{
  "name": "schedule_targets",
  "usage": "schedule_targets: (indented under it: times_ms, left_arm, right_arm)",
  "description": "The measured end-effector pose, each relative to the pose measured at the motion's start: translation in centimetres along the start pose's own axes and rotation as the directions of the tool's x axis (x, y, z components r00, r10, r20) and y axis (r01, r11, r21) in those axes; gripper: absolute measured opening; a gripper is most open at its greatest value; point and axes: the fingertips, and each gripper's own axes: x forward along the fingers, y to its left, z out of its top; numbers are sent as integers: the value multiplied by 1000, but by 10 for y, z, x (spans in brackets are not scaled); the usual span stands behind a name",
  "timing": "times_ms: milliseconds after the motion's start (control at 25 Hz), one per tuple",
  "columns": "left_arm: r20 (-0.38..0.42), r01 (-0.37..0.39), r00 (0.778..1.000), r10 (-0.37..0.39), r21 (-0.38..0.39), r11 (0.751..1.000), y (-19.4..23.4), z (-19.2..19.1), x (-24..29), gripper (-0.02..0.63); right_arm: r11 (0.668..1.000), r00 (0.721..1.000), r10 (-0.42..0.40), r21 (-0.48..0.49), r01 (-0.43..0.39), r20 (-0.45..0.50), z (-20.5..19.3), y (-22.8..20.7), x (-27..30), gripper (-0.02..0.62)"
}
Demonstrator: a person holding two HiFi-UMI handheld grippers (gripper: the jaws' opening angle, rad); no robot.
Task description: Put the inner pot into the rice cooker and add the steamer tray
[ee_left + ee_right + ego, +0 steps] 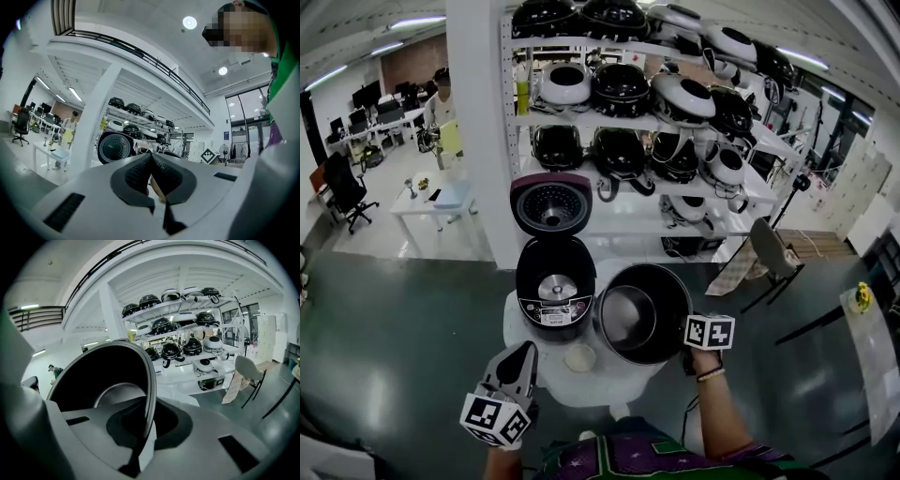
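Your right claw (143, 437) is clamped on the rim of the dark, round metal inner pot (108, 380), with one jaw inside the wall and one outside. In the head view that claw (684, 345) grips the pot (642, 314) at its right edge, and the pot's mouth is tipped up towards you so its pale bottom shows.

The pot sits just to the right of the black, open rice cooker (555, 291) and is not inside it. Whether its left edge touches the cooker body is hard to judge from this angle. The cooker's round lid (550, 204) stands raised behind the cavity. The cooker rests on a small round white surface (581, 386). A little pale round item (579, 357), too small to identify, lies in front of the cooker.

Your left claw (151, 165) has its jaws pressed together with nothing gripped. In the head view it (525, 352) is at the surface's left edge, apart from the cooker.

Behind the surface, white shelves (609, 120) carry many more rice cookers.
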Motion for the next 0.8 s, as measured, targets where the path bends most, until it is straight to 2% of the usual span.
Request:
schedule_targets:
  times_ms: [520,800]
  left_arm:
    - [21,-110,994,110,22,994,19,17,29,21]
    - [37,-200,979,198,46,979,32,27,36,21]
  right_arm:
    - [988,990,142,-57,-140,25,69,27,46,9]
    - [971,974,224,-92,-221,22,102,45,82,9]
